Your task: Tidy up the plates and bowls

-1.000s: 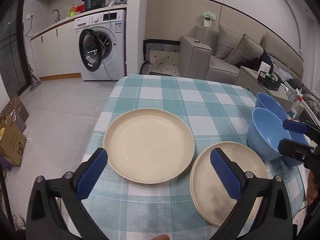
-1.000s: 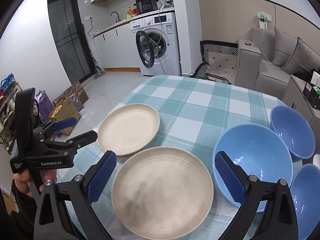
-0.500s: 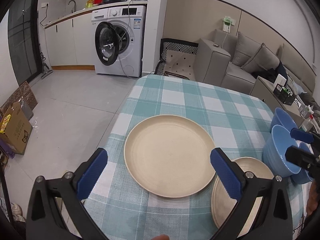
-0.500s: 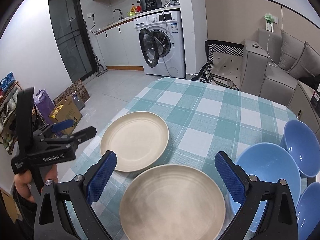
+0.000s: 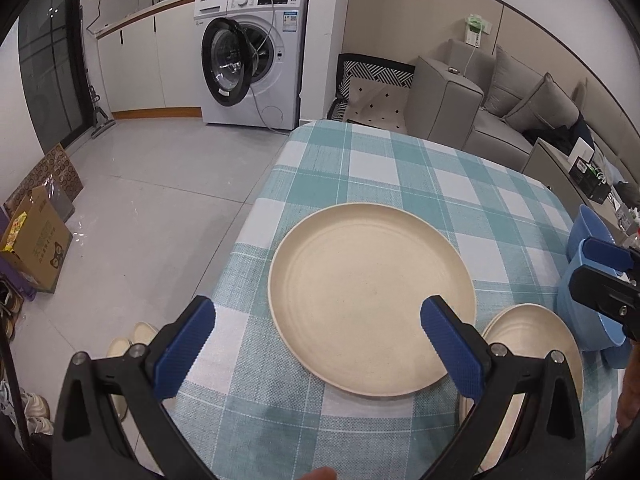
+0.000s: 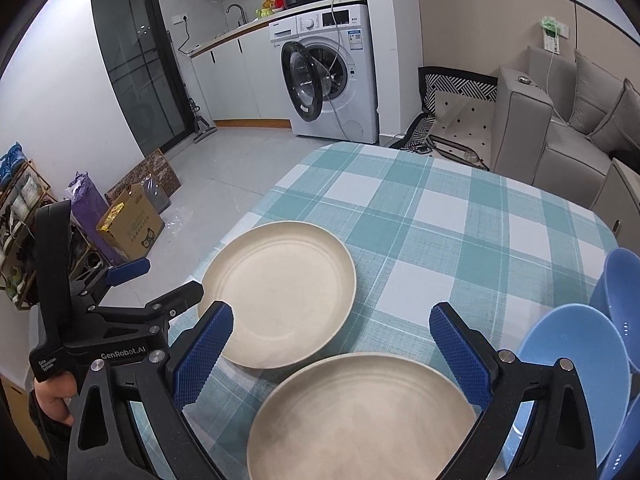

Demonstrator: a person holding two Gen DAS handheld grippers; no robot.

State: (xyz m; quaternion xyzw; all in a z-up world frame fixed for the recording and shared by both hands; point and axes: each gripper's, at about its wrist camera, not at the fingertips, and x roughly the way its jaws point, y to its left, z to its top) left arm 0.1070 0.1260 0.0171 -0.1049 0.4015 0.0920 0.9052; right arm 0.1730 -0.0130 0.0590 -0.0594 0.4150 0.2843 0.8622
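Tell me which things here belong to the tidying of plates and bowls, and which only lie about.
For the job:
- round cream plate near the table edge
- second round cream plate
- glossy blue bowls

Lying about:
- white washing machine, door open
- brown cardboard box
- grey sofa

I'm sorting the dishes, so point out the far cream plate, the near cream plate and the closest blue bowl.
far cream plate [image 6: 280, 292]: right wrist view, centre of its flat well.
near cream plate [image 6: 360, 420]: right wrist view, middle of its well.
closest blue bowl [image 6: 572, 364]: right wrist view, inside wall.
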